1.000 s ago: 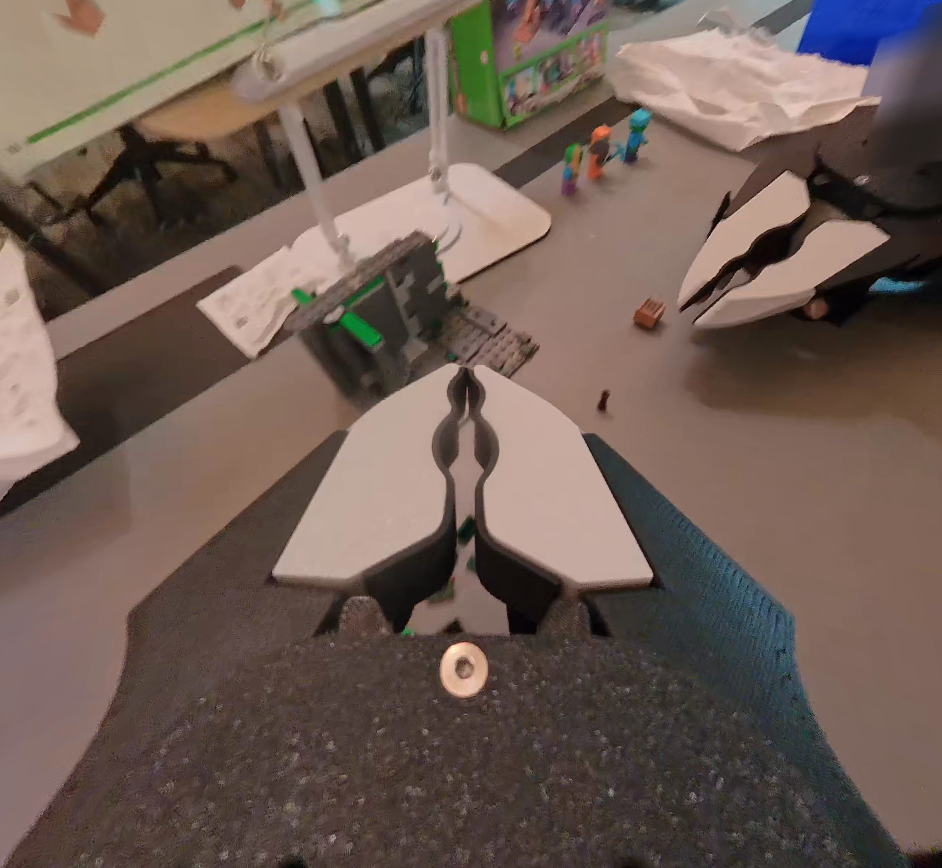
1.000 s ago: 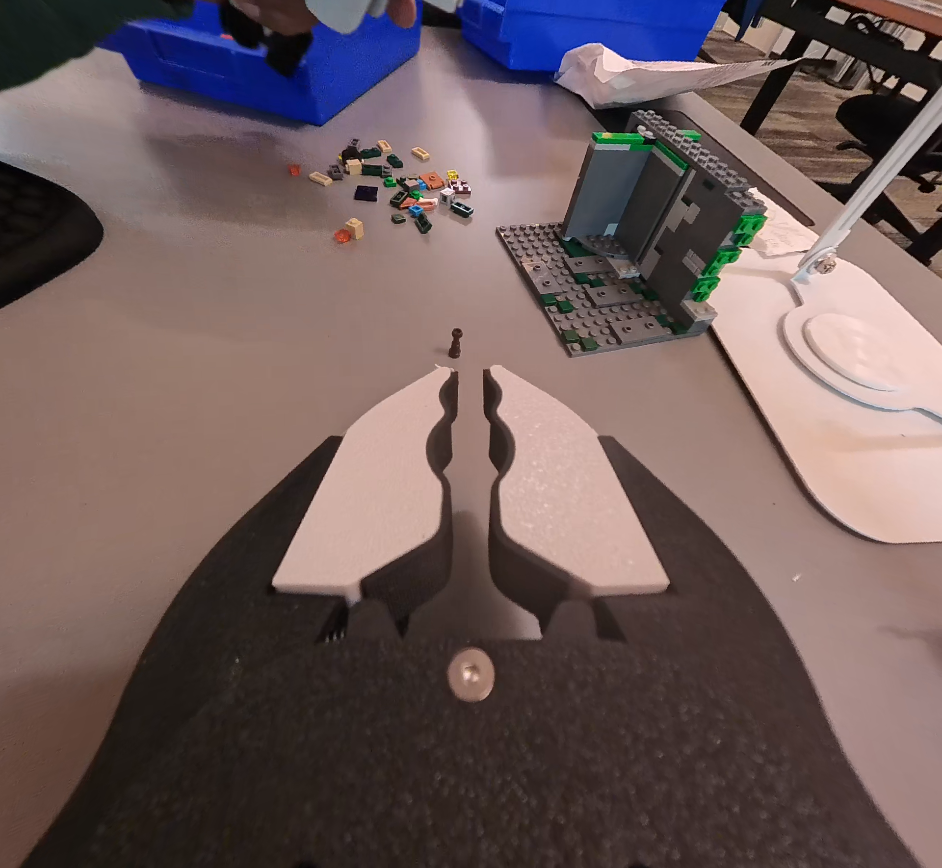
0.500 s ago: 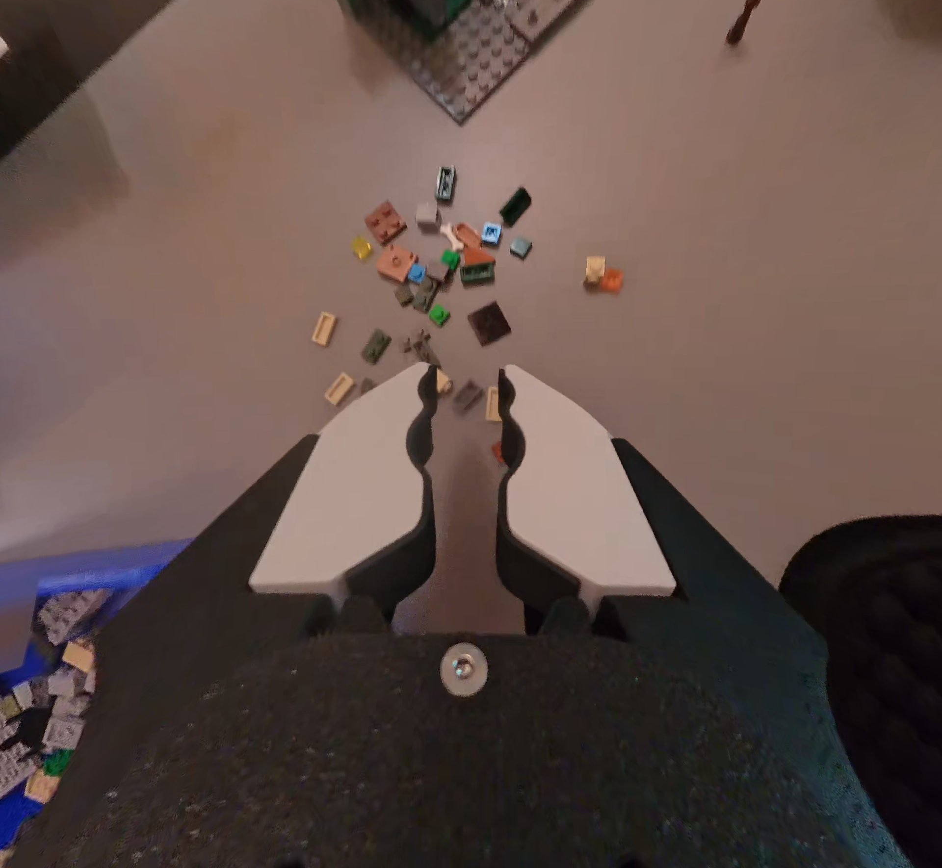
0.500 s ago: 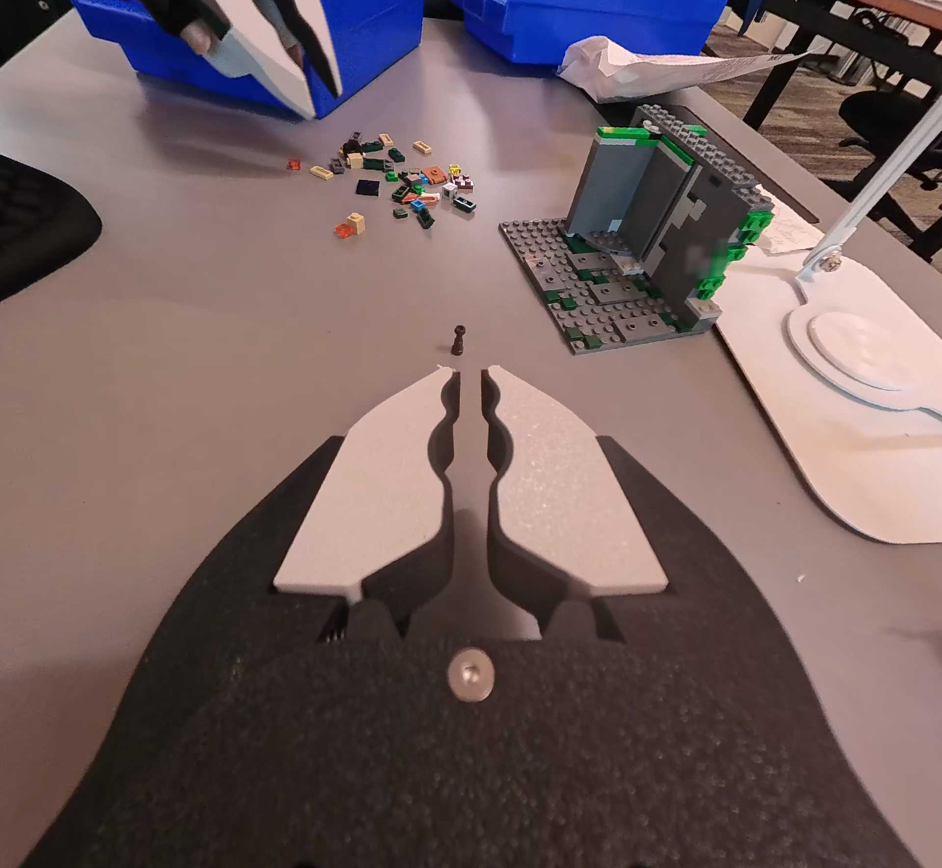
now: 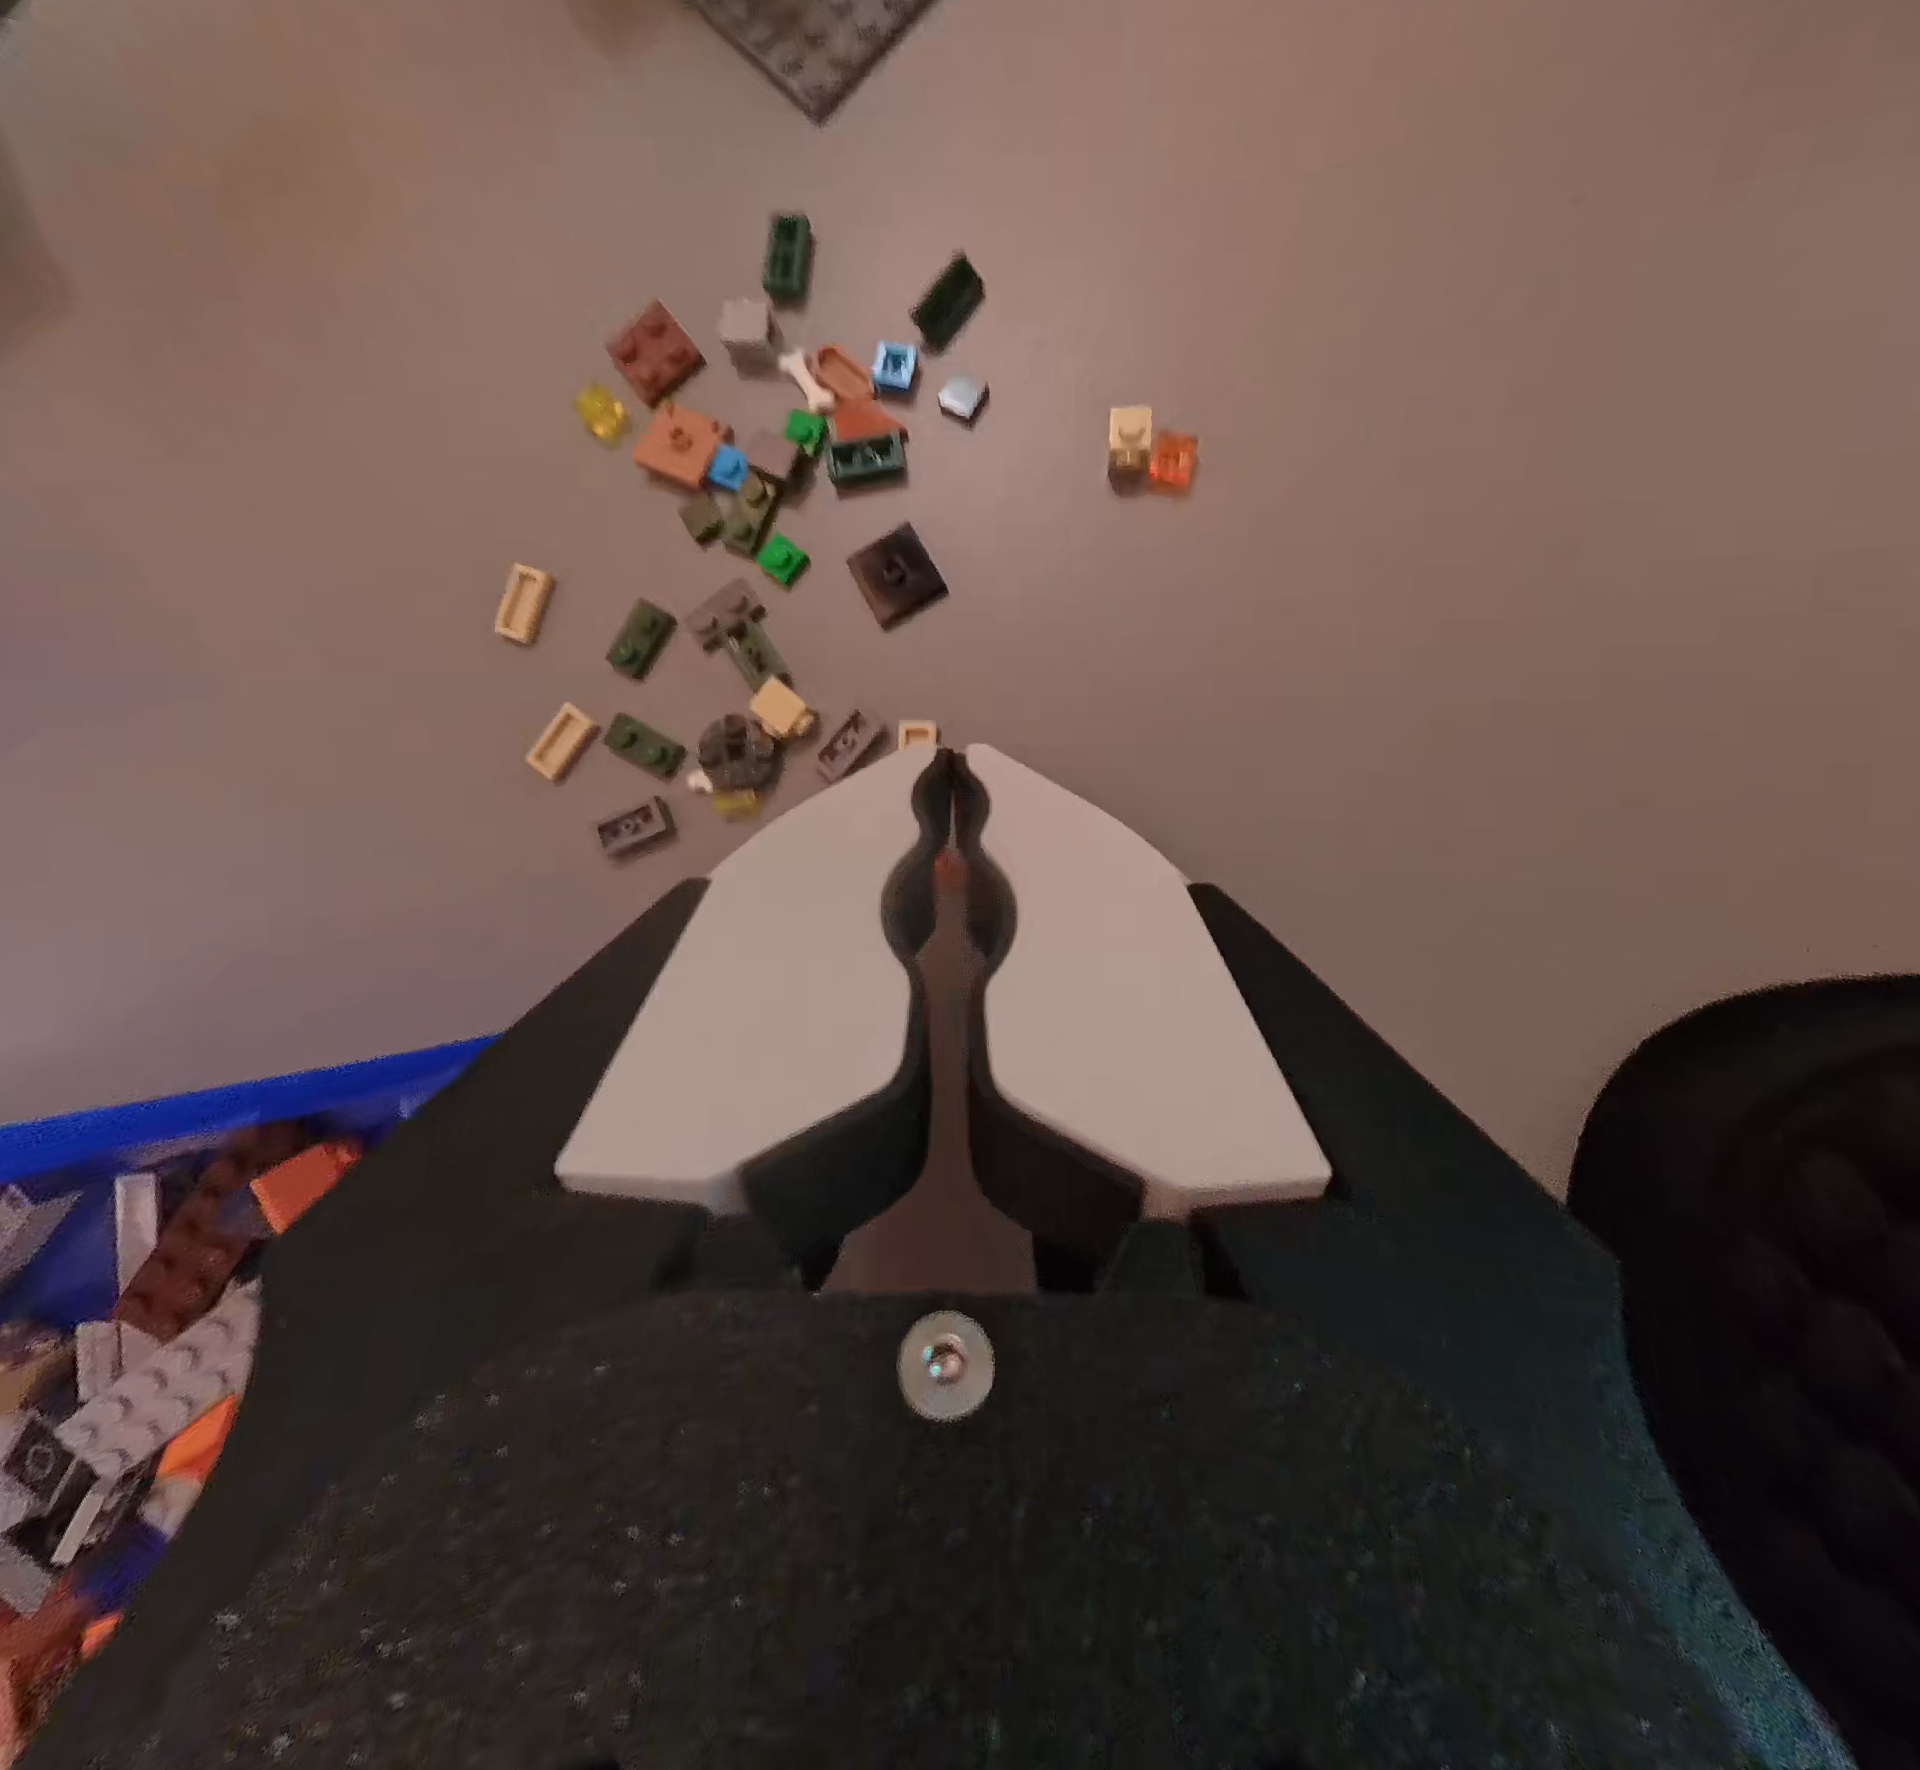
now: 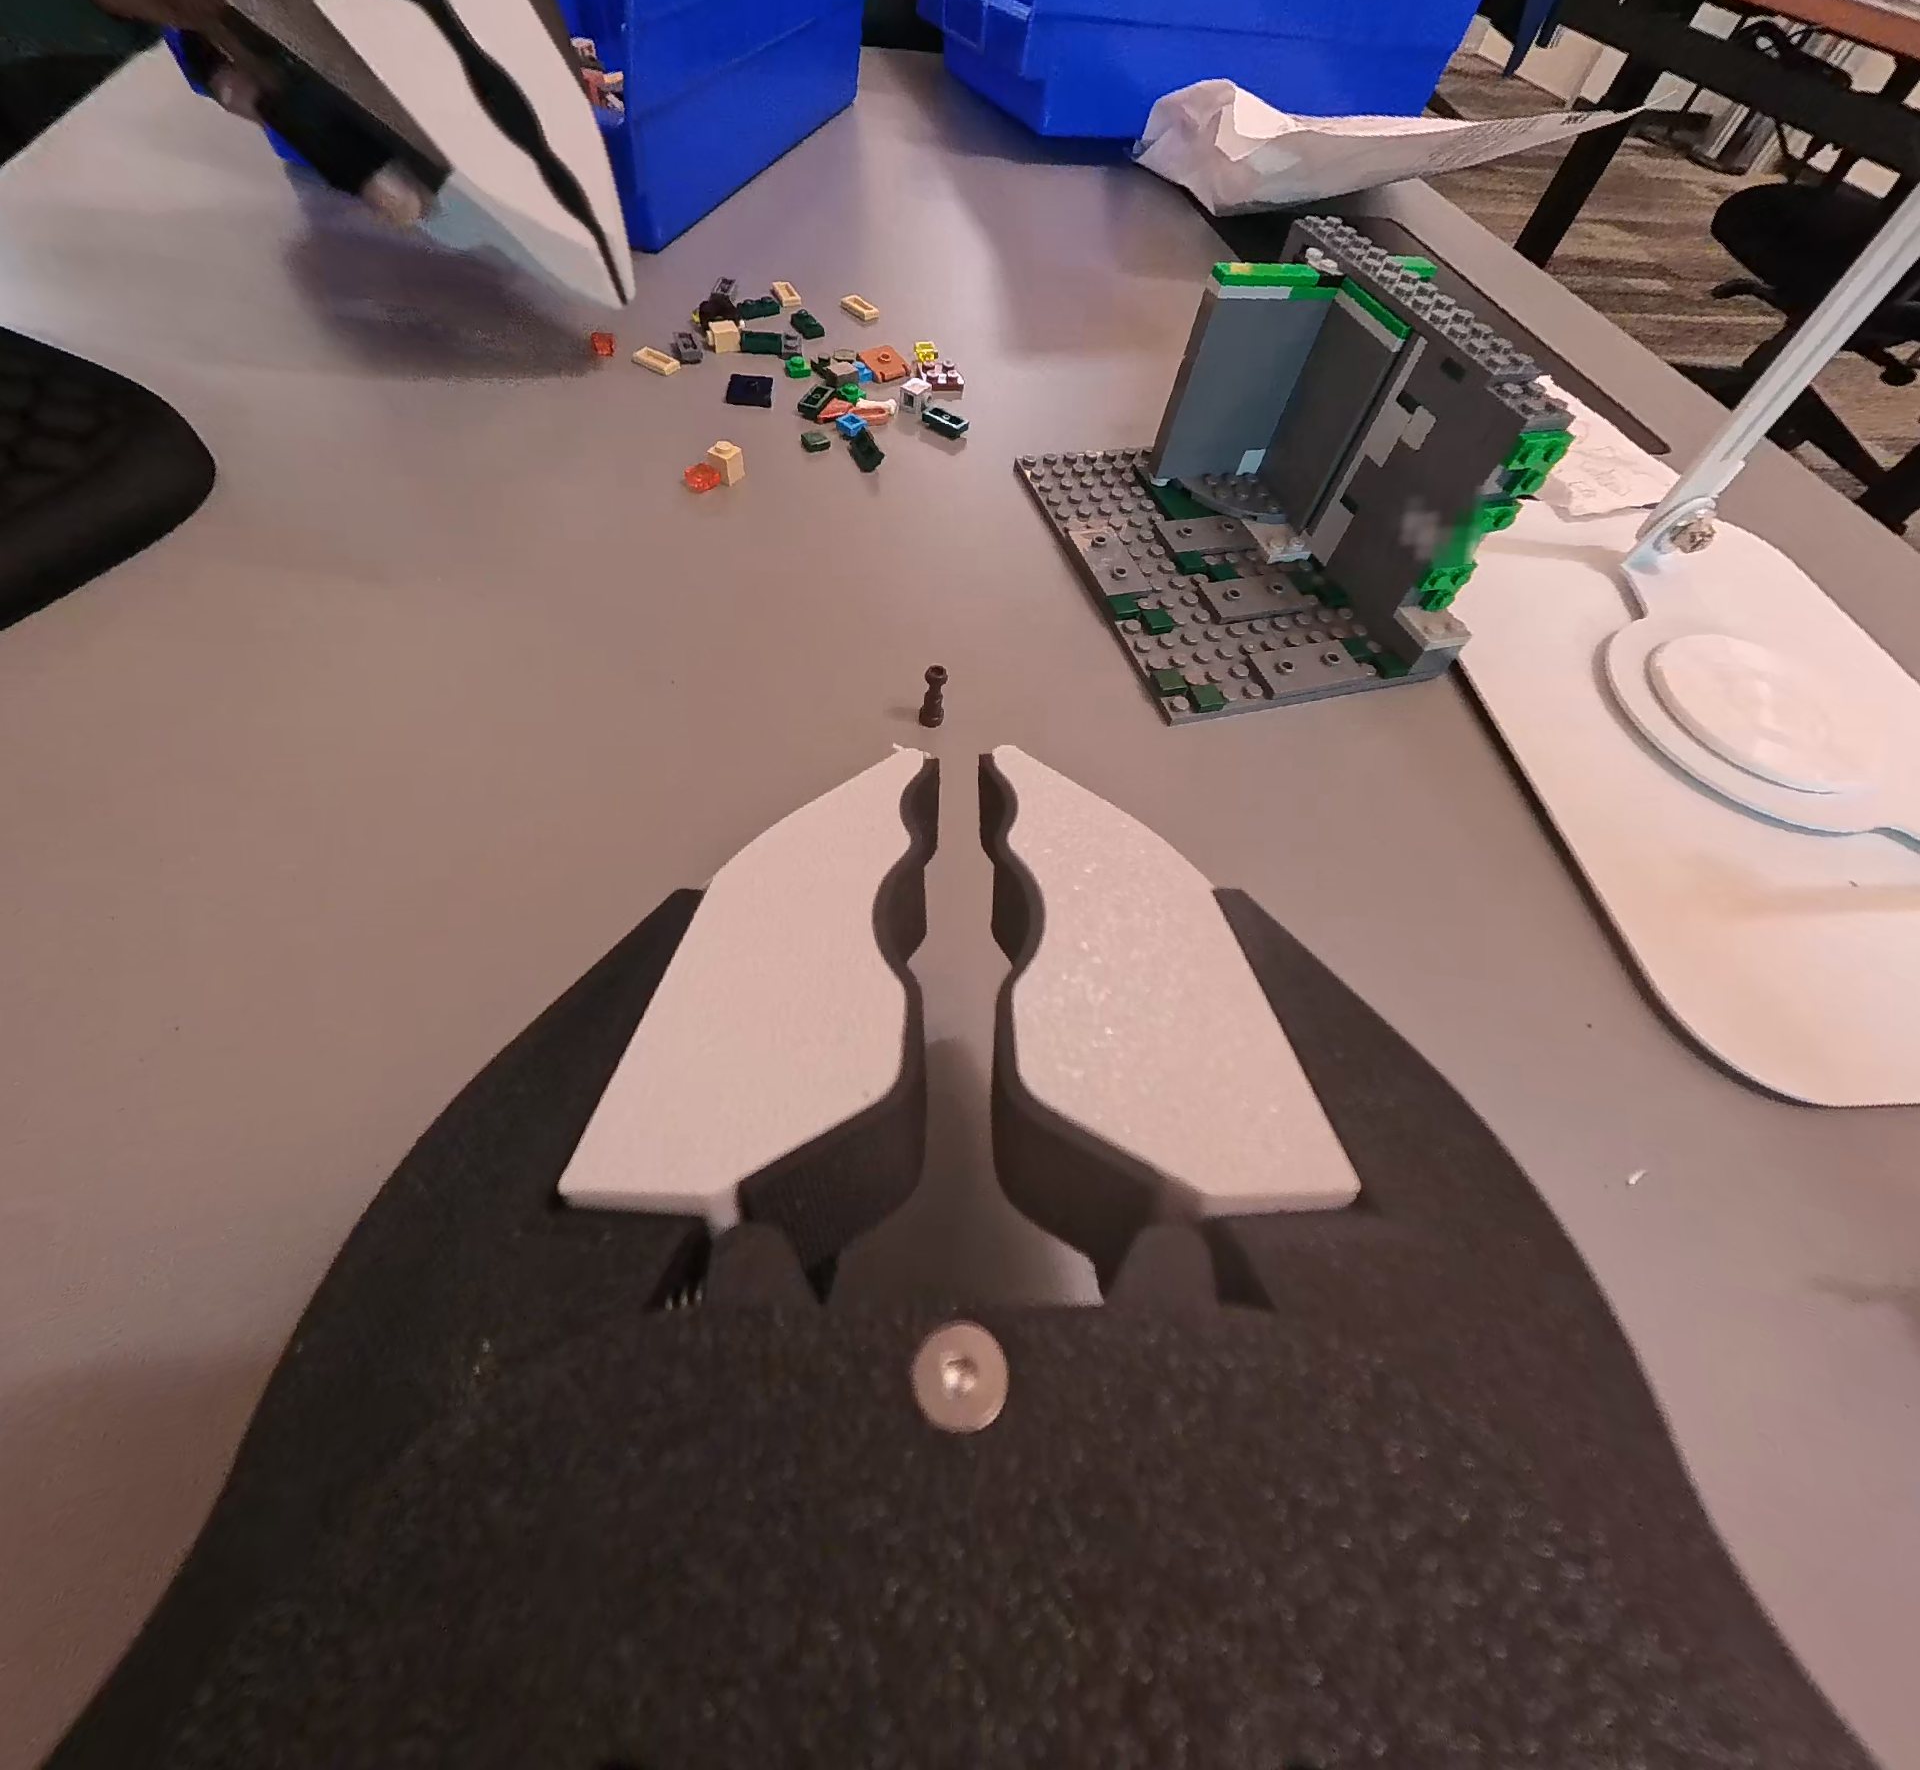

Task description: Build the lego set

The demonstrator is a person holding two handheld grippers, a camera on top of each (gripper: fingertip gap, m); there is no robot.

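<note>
The left gripper (image 5: 948, 764) has swung away from the build and down over the loose pieces (image 5: 769, 515), and its jaws, apart half a second ago, have now come together at the tips. Through the gap behind the tips a small orange-red speck shows. Whether that is a piece caught between the jaws or one lying on the surface below, I cannot tell; in the right wrist view the tips (image 6: 613, 281) hang just above and beside a red piece (image 6: 603, 345) that looks to be on the surface, so the pinch may have missed. The rest of the pile spreads ahead and to the left of these jaws, with a tan and orange pair (image 5: 1153, 458) off to the right. A blue bin (image 5: 208, 1112) of bricks sits behind and to the left.

The right gripper (image 6: 958, 762) has stayed put, jaws slightly apart and holding nothing, with a dark peg (image 6: 933, 694) standing just ahead of the tips. The build (image 6: 1340, 463), a grey wall with green trim on a studded plate, stands ahead and right of them, beside a white lamp base (image 6: 1704, 785).

I judge this a pick attempt on a small piece for the next step; a lift would show whether it took.
</note>
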